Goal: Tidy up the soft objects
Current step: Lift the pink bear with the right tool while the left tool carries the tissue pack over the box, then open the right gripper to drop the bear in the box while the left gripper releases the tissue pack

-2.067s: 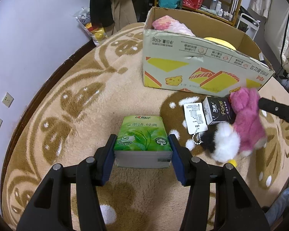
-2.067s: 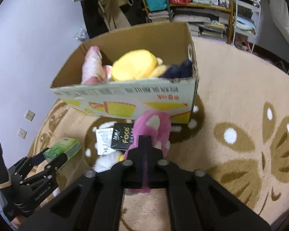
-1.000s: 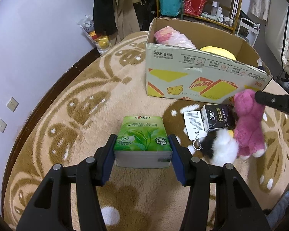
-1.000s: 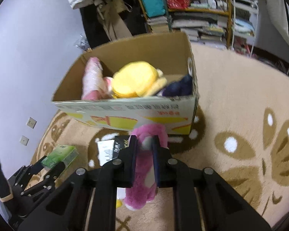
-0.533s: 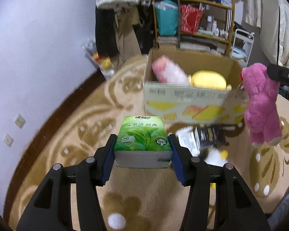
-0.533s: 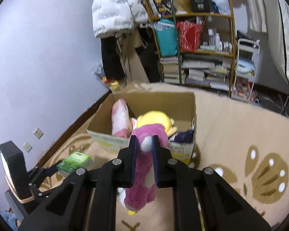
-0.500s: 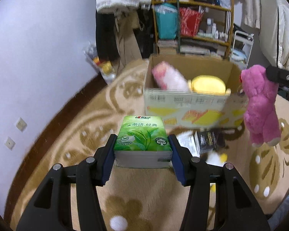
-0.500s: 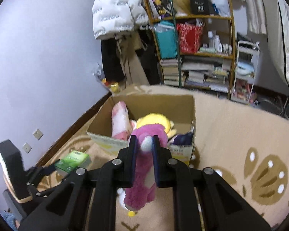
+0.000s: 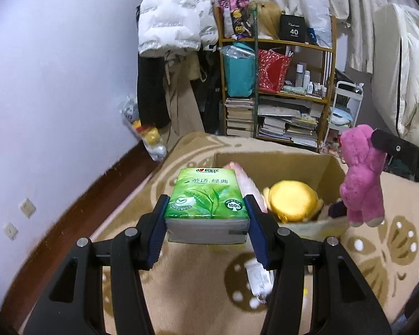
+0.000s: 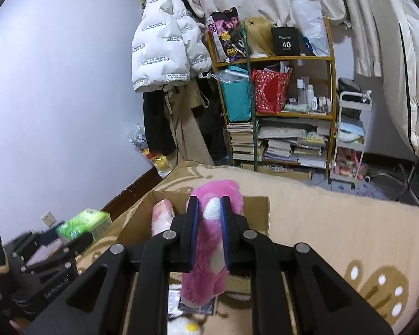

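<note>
My left gripper (image 9: 206, 209) is shut on a green tissue pack (image 9: 206, 196) and holds it in the air, just in front of the open cardboard box (image 9: 301, 162). My right gripper (image 10: 208, 212) is shut on a pink plush bear (image 10: 206, 265), which hangs above the box's right side; the bear also shows in the left wrist view (image 9: 361, 178). Inside the box lie a yellow plush (image 9: 292, 199) and a pale pink plush (image 10: 162, 217). The tissue pack also shows in the right wrist view (image 10: 83, 223).
The box stands on a beige patterned rug (image 9: 377, 240). A black-and-white plush with a paper tag (image 9: 258, 279) lies on the rug in front of the box. A cluttered shelf (image 9: 279, 89) and hanging coats (image 10: 167, 50) stand behind, with a purple wall to the left.
Both grippers have risen from the rug, carrying the tissue pack and the pink bear up to the height of the box's opening. The views now look over the box toward the shelf.
</note>
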Tool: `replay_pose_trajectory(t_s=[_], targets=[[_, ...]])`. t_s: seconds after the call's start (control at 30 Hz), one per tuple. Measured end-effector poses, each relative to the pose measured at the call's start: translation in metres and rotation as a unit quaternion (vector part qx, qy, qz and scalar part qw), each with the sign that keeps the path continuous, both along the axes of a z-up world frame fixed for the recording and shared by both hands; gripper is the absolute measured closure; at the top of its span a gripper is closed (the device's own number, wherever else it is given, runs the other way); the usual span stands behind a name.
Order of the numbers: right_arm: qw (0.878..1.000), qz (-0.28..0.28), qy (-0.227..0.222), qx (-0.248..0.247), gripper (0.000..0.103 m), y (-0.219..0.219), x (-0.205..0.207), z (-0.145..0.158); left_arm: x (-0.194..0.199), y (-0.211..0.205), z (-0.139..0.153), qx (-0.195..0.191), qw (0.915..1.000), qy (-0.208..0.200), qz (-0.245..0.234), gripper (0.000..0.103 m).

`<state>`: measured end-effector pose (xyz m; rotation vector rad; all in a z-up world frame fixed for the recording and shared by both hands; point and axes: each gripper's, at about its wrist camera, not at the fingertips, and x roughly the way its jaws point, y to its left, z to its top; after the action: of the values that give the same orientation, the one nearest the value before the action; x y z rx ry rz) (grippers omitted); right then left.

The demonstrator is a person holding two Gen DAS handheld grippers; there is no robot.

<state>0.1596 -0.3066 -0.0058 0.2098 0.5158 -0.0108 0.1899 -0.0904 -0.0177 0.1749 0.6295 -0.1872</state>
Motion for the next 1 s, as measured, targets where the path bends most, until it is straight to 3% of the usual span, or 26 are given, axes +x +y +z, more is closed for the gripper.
replay_pose_trajectory(t_s=[0.3, 0.6, 1.0], targets=[[1.000, 0.002, 0.006, -0.009, 0.087, -0.007, 0.024, -0.011, 0.040, -0.023, -0.009, 0.004, 0.9998, -0.005, -0.018, 0.052], [1.000, 0.013, 0.013, -0.021, 0.087, -0.006, 0.048, -0.029, 0.057, -0.037, -0.035, -0.005, 0.9990, 0.018, -0.041, 0.052], [0.998, 0.010, 0.038, 0.041, 0.082, -0.026, 0.059, -0.052, 0.067, -0.048, -0.066, -0.004, 0.9969, 0.061, -0.050, 0.050]])
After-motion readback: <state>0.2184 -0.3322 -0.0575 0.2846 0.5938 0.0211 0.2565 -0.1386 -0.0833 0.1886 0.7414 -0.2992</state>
